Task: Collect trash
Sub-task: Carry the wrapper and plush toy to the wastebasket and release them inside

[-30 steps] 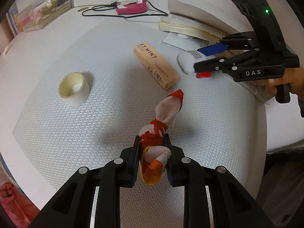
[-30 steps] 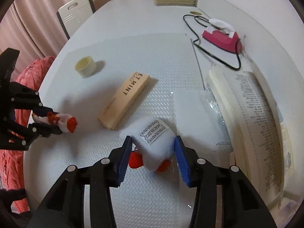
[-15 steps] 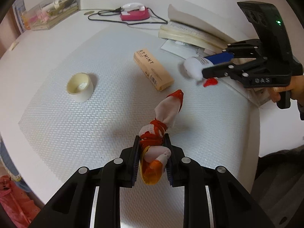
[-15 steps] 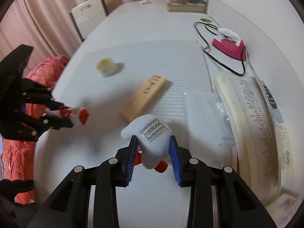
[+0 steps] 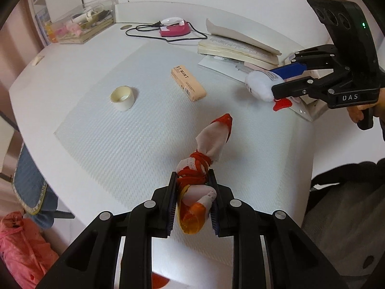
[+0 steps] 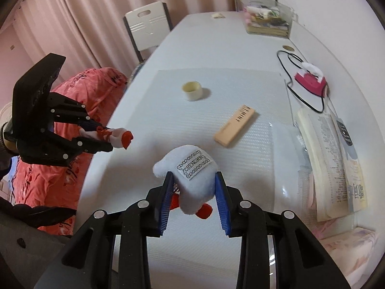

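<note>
My left gripper [image 5: 192, 190] is shut on a rolled white, red and orange sock [image 5: 207, 149], held above the white table [image 5: 72, 72]; the same sock [image 6: 115, 136] pokes out of it at the left of the right wrist view. My right gripper [image 6: 193, 192] is shut on a white plush toy [image 6: 190, 180] with red feet and a sewn label, lifted off the textured mat [image 6: 240, 91]. In the left wrist view that toy [image 5: 259, 85] hangs at the right in the right gripper [image 5: 284, 82]. On the mat lie a tan mint box [image 5: 189, 84] and a cream tape roll [image 5: 122, 97].
An open book [image 5: 235, 48] and papers lie at the table's right side, with a pink device and black cord [image 5: 173, 27] behind. A clear organiser box [image 5: 81, 24] stands at the far corner. A red bag [image 6: 72, 120] and a chair [image 6: 146, 26] stand beside the table.
Both grippers have risen away from the table with their loads. The right gripper closed on the plush toy and lifted it off the mat.
</note>
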The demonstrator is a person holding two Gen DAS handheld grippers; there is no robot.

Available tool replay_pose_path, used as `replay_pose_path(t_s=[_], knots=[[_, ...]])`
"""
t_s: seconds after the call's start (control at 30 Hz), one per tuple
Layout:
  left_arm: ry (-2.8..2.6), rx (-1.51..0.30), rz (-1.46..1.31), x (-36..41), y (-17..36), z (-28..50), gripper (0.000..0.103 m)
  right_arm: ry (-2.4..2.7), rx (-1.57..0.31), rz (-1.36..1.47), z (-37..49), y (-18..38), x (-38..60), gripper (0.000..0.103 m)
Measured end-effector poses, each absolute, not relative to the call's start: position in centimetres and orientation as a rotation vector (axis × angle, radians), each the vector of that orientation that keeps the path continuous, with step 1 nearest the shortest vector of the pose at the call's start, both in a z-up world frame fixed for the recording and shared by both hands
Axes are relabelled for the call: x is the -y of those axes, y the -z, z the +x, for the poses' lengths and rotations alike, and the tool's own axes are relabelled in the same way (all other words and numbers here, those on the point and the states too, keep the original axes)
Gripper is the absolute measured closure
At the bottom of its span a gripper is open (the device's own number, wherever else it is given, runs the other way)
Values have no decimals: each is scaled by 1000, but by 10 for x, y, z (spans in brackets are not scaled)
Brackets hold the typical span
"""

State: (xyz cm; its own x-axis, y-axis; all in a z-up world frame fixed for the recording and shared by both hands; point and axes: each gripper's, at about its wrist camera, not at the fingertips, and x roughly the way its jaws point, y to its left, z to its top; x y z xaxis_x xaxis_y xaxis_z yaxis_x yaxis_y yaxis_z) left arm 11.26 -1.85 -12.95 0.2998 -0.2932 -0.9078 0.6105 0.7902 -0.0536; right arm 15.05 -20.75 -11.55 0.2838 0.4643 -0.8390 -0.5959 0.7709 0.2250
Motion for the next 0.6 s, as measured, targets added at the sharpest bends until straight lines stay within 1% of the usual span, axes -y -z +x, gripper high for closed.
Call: replay_pose_path(t_s=[0.33, 0.6], knots=[[540, -1081, 303, 2, 113, 78, 78, -805, -1010, -161, 125, 92, 180, 69], [455, -1077, 245, -21, 109, 56, 78, -905, -1002, -202, 116, 85, 140, 69]])
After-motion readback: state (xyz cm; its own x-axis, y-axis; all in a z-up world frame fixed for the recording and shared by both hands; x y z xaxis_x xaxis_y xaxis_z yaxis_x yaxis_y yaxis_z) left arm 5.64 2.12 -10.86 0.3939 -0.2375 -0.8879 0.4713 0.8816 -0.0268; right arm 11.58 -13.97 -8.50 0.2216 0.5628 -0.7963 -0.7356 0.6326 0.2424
